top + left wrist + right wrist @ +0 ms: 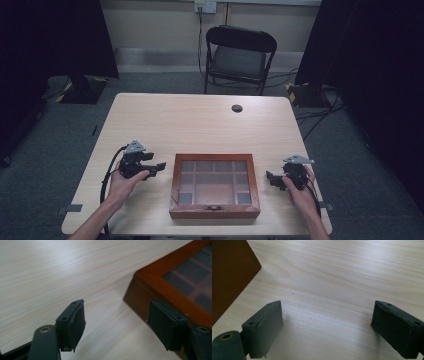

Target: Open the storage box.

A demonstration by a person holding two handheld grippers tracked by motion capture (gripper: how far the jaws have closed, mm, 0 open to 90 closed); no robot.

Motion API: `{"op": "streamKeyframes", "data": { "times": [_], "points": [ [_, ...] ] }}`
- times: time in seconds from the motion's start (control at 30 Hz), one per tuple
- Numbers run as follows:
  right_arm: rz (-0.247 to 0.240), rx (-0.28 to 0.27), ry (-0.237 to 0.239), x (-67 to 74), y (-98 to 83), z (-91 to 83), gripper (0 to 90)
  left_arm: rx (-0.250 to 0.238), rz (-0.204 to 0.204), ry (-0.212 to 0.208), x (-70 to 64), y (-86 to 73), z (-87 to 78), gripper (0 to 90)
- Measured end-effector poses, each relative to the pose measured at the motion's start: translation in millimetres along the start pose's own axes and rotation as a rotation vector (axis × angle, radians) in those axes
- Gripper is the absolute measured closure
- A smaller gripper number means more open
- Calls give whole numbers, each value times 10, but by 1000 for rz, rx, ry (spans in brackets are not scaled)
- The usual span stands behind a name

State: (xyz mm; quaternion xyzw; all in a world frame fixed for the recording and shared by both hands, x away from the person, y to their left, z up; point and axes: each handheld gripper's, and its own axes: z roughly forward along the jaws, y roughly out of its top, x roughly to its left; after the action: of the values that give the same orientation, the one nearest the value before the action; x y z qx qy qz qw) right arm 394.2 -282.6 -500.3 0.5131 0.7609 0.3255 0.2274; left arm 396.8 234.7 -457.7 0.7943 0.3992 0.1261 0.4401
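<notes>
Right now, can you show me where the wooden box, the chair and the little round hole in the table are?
wooden box [215, 212]: high view, front wall beside the clasp.
chair [238, 61]: high view, middle of the seat.
round hole [237, 108]: high view, its dark centre.

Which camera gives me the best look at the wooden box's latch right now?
The high view: it shows the whole wooden box with its glass lid, and the small latch on the near side. The left gripper view catches one corner and a strip of glass; the right gripper view shows a plain brown side.
</notes>
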Motion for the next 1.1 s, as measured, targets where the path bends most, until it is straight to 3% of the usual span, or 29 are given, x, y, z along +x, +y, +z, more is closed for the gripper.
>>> {"op": "streamKeyframes", "data": {
  "times": [0.17,0.23,0.33,0.47,0.53,0.6,0.67,0.73,0.77,0.87,0.9,0.97,1.03,1.1],
  "points": [
    [1,0,0,1,0,0,92,-28,25,-55,-156,63,-39,339],
    [0,0,0,0,0,0,92,-27,47,-71,-218,89,-49,347],
    [0,0,0,0,0,0,92,-26,46,-115,-311,124,-32,346],
    [0,0,0,0,0,0,92,-13,80,-134,-422,160,-9,346],
    [0,0,0,0,0,0,92,-16,71,-155,-474,176,9,347],
    [0,0,0,0,0,0,92,1,97,-126,-525,200,26,362],
    [1,0,0,1,0,0,92,-11,82,-166,-552,231,47,368],
    [0,0,0,0,0,0,92,-17,109,-136,-597,276,42,359],
    [0,0,0,0,0,0,92,-38,104,-141,-617,291,40,359],
    [1,0,0,1,0,0,92,-35,86,-173,-692,347,62,369],
    [0,0,0,0,0,0,92,-59,88,-244,-750,365,69,429],
    [0,0,0,0,0,0,92,-58,94,-263,-781,372,76,450],
    [0,0,0,0,0,0,92,-34,98,-305,-855,378,106,442],
    [0,0,0,0,0,0,92,-10,128,-336,-948,375,128,452]
  ]
}}
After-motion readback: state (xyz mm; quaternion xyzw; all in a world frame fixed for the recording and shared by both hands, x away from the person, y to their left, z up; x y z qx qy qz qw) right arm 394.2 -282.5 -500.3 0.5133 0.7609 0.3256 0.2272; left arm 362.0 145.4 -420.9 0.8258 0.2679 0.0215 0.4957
